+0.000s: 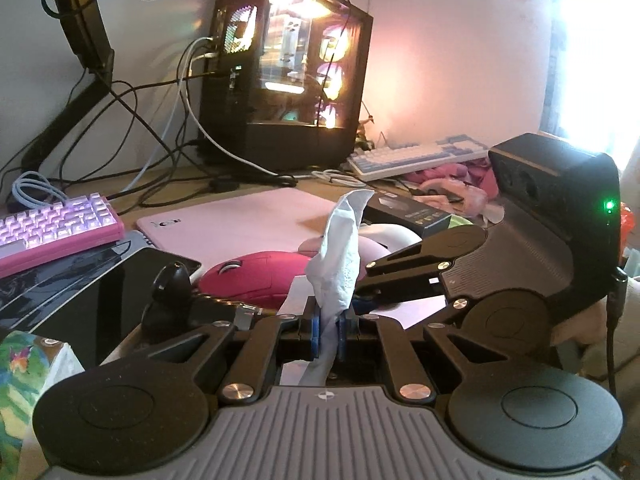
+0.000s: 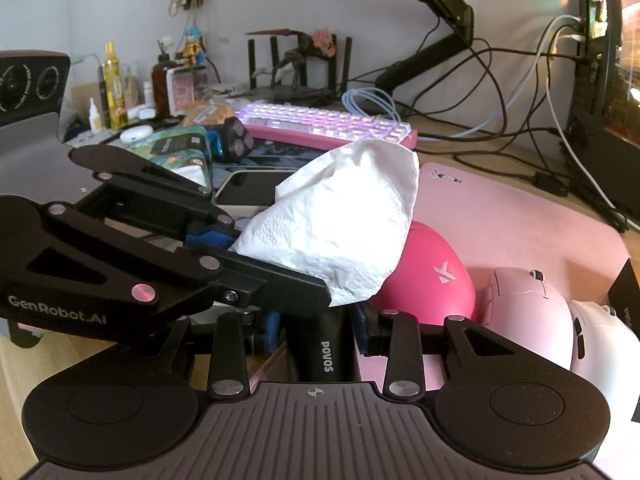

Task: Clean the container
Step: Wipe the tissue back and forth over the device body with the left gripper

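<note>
My left gripper (image 1: 329,332) is shut on a crumpled white tissue (image 1: 340,248) that stands up from its blue pads. In the right wrist view the left gripper (image 2: 224,236) comes in from the left, with the tissue (image 2: 340,216) spread over the middle. My right gripper (image 2: 316,328) is shut on a black shaver body (image 2: 326,354) labelled POVOS. The right gripper (image 1: 360,292) reaches in from the right, close beside the tissue. A black three-ring shaver head (image 2: 237,140) shows beyond the tissue. The tissue hides whether it joins the held body.
A magenta mouse (image 2: 432,276), a pale pink mouse (image 2: 528,312) and a white mouse (image 2: 600,340) lie on a pink mat (image 1: 240,216). A dark phone (image 1: 100,296), pink keyboard (image 1: 56,224), lit PC case (image 1: 288,80), cables and bottles (image 2: 114,84) crowd the desk.
</note>
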### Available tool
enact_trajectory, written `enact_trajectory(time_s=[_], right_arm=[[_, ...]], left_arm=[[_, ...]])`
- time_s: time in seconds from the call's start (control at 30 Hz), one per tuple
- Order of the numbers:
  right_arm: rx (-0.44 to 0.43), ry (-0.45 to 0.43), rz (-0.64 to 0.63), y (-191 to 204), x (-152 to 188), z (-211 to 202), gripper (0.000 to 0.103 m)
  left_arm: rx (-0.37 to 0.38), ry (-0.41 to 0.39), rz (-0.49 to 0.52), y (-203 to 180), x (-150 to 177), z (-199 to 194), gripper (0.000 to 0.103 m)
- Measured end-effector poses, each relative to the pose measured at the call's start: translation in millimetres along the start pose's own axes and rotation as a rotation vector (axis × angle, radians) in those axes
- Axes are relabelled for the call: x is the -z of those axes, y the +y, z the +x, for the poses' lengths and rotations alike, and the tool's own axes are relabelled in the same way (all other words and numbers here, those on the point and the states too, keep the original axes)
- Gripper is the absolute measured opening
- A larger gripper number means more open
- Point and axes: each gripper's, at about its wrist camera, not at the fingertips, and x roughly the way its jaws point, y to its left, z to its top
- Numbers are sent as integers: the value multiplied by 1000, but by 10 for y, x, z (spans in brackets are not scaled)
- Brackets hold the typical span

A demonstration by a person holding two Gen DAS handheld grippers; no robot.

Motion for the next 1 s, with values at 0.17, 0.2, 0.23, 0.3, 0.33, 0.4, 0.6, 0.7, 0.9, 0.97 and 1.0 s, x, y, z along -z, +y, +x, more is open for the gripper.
enact_trajectory(time_s=[0.17, 0.2, 0.23, 0.3, 0.33, 0.4, 0.6, 0.7, 0.9, 0.97, 1.0], right_arm=[[-1, 0, 1, 10, 1, 0, 39], [-1, 0, 1, 10, 1, 0, 39], [0, 0, 0, 10, 0, 0, 39], [0, 0, 0, 9, -1, 1, 39], [0, 0, 0, 9, -2, 1, 39], [0, 0, 1, 9, -3, 2, 39], [-1, 0, 1, 11, 0, 4, 39], [-1, 0, 2, 11, -2, 6, 39], [-1, 0, 2, 13, -1, 6, 39], [-2, 0, 2, 11, -1, 6, 39], [-2, 0, 2, 12, -1, 6, 39]], left_arm=[[-14, 2, -25, 38, 5, 6, 12], [-19, 1, -28, 44, 4, 5, 12], [-24, 0, -30, 51, 3, 5, 12], [-37, -2, -38, 70, 0, 4, 12], [-43, -3, -44, 82, -2, 2, 12], [-58, -6, -55, 108, -5, -4, 12], [-123, -14, -75, 159, -26, -23, 12], [-143, -17, -82, 175, -34, -32, 12], [-115, -11, -58, 137, -36, -25, 12], [-96, -8, -47, 112, -33, -21, 12], [-87, -7, -43, 101, -29, -18, 12]])
